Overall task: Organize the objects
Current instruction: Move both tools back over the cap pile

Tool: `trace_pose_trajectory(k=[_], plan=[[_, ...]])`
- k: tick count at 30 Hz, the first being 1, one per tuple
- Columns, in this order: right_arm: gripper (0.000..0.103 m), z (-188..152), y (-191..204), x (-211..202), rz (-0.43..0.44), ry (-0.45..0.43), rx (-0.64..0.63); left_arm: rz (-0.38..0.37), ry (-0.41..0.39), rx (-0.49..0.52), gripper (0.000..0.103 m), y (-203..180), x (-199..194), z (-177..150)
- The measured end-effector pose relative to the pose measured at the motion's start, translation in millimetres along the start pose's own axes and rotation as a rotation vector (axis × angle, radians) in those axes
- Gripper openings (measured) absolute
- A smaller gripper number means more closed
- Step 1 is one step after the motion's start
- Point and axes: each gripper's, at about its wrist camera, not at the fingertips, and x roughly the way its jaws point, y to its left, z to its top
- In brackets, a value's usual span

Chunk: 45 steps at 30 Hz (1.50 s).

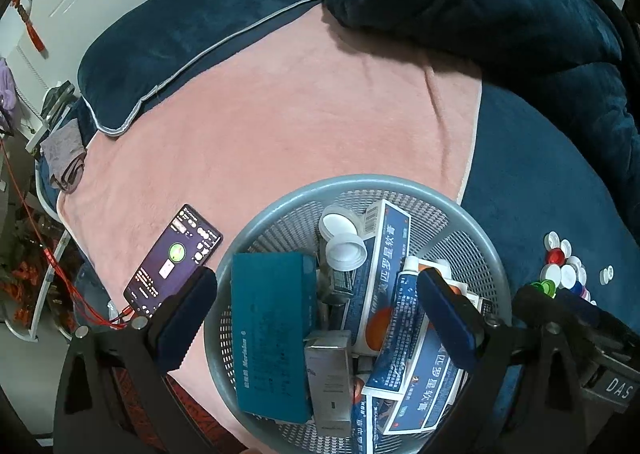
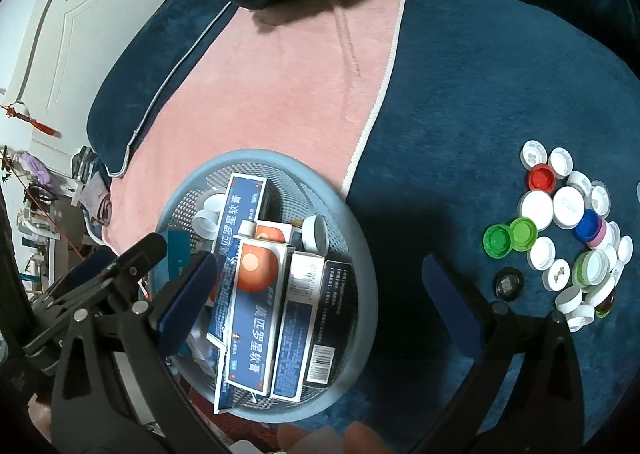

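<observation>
hovering wide open, both grippers (image 1: 316, 318) (image 2: 316, 294) flank the basket (image 1: 256, 221); phone (image 1: 172, 260) left, bottle caps (image 2: 560, 221) right.

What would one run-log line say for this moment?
left gripper: open, empty, over basket | right gripper: open, empty | boxes: in basket | bottle caps: loose on blue cover

- Below the left gripper (image 1: 316, 318), the grey basket (image 1: 280, 209) is crammed with boxes (image 1: 272, 334).
- Left of it lies a phone (image 1: 172, 260); ahead, bare pink blanket (image 1: 280, 113).
- Right of the right gripper (image 2: 316, 294), bottle caps (image 2: 560, 230) crowd the blue cover (image 2: 460, 93).
</observation>
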Motion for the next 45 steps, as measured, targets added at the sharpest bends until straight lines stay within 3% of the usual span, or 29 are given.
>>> trace_pose_trajectory(k=[13,27,36,45], plan=[[0.103,-10.1,-20.1,-15.0,-0.020,-0.004,0.016,-0.010,0.010,0.034,0.100,-30.1,-5.7,-6.3],[0.103,-33.7,-89.9,-61.7,-0.078,-0.047,0.113,-0.047,0.029,0.202,0.100,-118.3,-12.3,-28.1],[0.103,-59.0,-141.1,-75.6,-0.067,-0.061,0.217,-0.068,0.041,0.319,0.100,-165.7,-12.4,-46.5],[0.103,-66.3,-192.7,-92.6,-0.128,-0.090,0.286,-0.147,0.073,0.399,0.100,-204.8,0.9,-60.6]])
